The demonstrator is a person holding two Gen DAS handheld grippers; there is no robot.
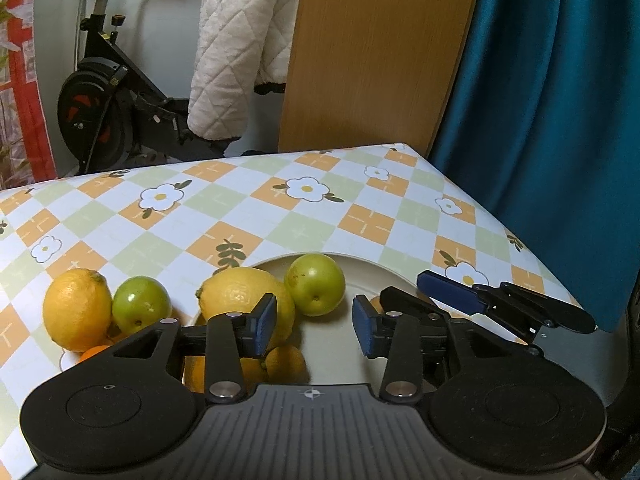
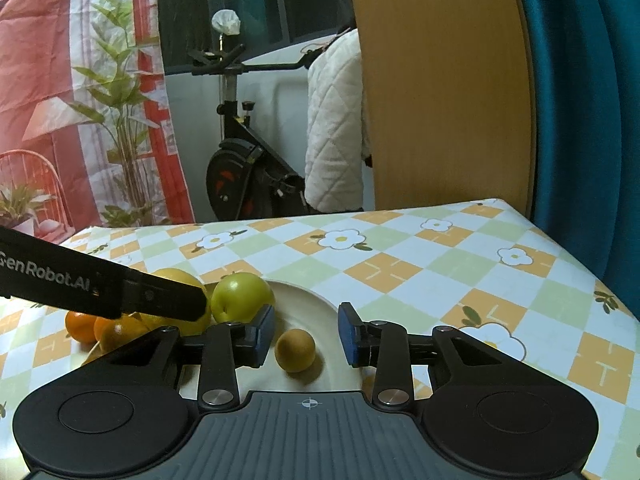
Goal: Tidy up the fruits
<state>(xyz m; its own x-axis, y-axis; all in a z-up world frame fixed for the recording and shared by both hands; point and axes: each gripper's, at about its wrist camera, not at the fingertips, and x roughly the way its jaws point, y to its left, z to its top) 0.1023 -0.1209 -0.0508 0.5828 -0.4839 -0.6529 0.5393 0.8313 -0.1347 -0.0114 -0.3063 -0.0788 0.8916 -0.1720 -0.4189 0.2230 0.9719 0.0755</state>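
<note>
A beige plate [image 1: 340,344] sits on the chequered flower tablecloth. On it lie a lemon [image 1: 240,296] and a green fruit [image 1: 316,290], with small oranges [image 1: 285,364] at the near rim. Left of the plate are a second lemon [image 1: 76,308] and another green fruit [image 1: 140,308]. My left gripper [image 1: 314,328] hangs open over the plate with nothing between its pads. My right gripper [image 2: 306,336] is open too. A small yellow-orange fruit [image 2: 296,350] rests on the plate [image 2: 320,308] between its pads, which do not press it. The left gripper's finger [image 2: 120,288] hides part of the lemon [image 2: 180,278].
The table's far edge [image 1: 240,156] and right edge [image 1: 520,240] are close. Behind stand an exercise bike [image 1: 104,104], a white quilted jacket [image 1: 236,48], a wooden panel [image 1: 376,52] and a teal curtain [image 1: 552,120]. Two oranges [image 2: 80,326] lie left of the plate.
</note>
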